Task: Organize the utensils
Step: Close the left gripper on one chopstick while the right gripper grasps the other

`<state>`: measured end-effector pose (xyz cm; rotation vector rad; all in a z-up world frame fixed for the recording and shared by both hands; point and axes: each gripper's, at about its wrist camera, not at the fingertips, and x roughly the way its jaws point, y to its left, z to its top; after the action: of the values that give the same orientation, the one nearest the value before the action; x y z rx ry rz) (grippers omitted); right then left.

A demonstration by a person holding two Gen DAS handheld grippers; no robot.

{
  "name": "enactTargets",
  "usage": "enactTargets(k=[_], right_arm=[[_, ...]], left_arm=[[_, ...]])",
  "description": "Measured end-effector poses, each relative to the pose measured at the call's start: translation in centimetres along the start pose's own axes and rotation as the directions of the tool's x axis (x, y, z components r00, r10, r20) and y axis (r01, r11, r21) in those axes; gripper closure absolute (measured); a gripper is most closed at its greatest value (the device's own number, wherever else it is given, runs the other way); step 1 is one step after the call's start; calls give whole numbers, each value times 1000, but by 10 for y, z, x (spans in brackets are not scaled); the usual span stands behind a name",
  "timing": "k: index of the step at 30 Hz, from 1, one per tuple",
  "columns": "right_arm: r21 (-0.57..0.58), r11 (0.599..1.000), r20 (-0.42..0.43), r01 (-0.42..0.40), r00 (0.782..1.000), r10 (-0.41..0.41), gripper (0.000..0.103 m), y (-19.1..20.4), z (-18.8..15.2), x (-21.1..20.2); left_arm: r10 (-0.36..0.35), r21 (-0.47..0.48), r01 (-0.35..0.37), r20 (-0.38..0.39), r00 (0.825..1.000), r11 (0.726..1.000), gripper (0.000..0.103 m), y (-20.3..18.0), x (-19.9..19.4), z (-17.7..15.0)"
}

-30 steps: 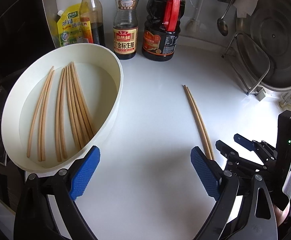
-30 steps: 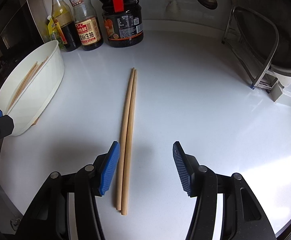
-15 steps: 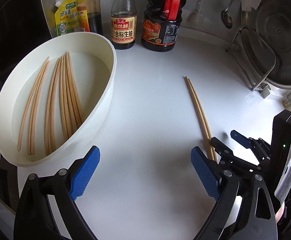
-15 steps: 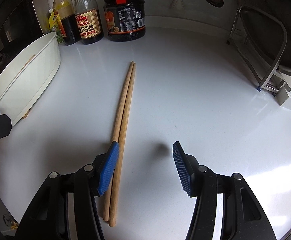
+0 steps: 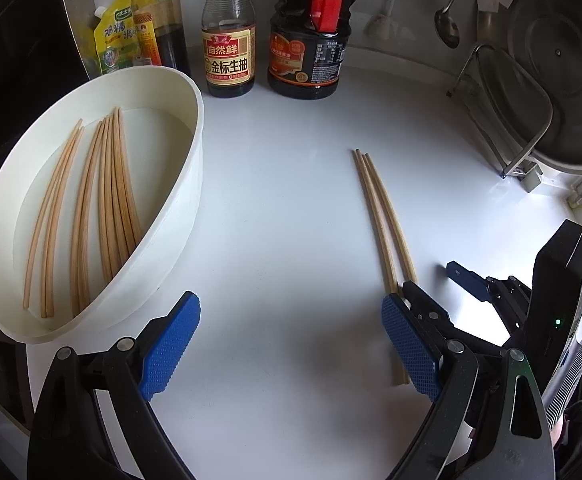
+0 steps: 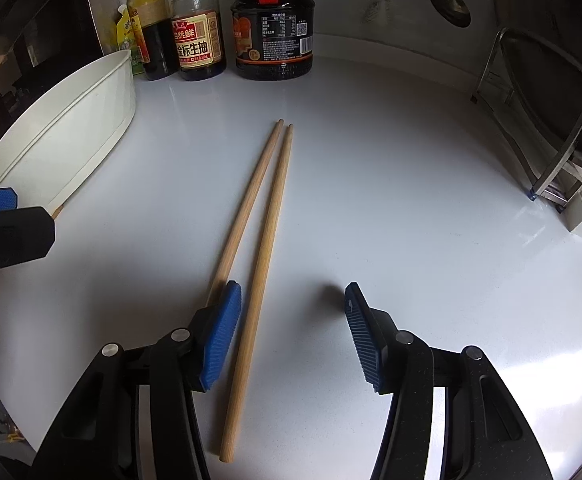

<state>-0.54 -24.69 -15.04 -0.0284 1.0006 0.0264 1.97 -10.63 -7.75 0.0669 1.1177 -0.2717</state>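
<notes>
Two wooden chopsticks [image 6: 269,216] lie side by side on the white counter, also seen in the left wrist view [image 5: 379,208]. My right gripper [image 6: 291,292] is low over their near ends, its jaws closing. One chopstick lies between the pads untouched, just inside the left pad. The other runs under the left finger. My left gripper [image 5: 291,308] is open and holds nothing, over bare counter beside a white oval bowl [image 5: 163,216]. The bowl holds several chopsticks [image 5: 107,208].
Sauce bottles [image 5: 229,40] and a dark jug with a red handle [image 5: 311,40] stand along the back wall. A wire rack [image 5: 511,100] with a metal pot [image 5: 563,80] fills the right side. A ladle [image 5: 447,28] hangs behind. The bowl's rim [image 6: 71,136] is at my right gripper's left.
My right gripper has shifted left over the chopsticks, so one now lies inside its jaws. The pair has spread slightly at the near end. The left gripper has sunk a little nearer the counter.
</notes>
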Motion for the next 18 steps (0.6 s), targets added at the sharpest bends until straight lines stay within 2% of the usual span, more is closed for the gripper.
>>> enactTargets(k=[3,5,7,10,18], right_arm=[[-40,999,9,-19,1000,19,66,3,1,-1],[-54,998,13,-23,1000,24,80,3,2,-1],[-58,998,14,-29,999,30,83,2,2,-1],[-58,998,15,-24,1000,25,97,-2,1,-2],[-2,1000,24,-7,1000,7,97,-27,-10,-6]], left_arm=[[-5,8,5,-7,1000,1000,13,-4,3,0],[-4,17,4,-8,1000,1000,13,-8,4,0],[2,25,-1,-9,1000,1000,13,-12,5,0],[10,29,-9,-10,1000,1000,13,-17,7,0],[12,28,-12,-10,1000,1000,13,-34,19,5]])
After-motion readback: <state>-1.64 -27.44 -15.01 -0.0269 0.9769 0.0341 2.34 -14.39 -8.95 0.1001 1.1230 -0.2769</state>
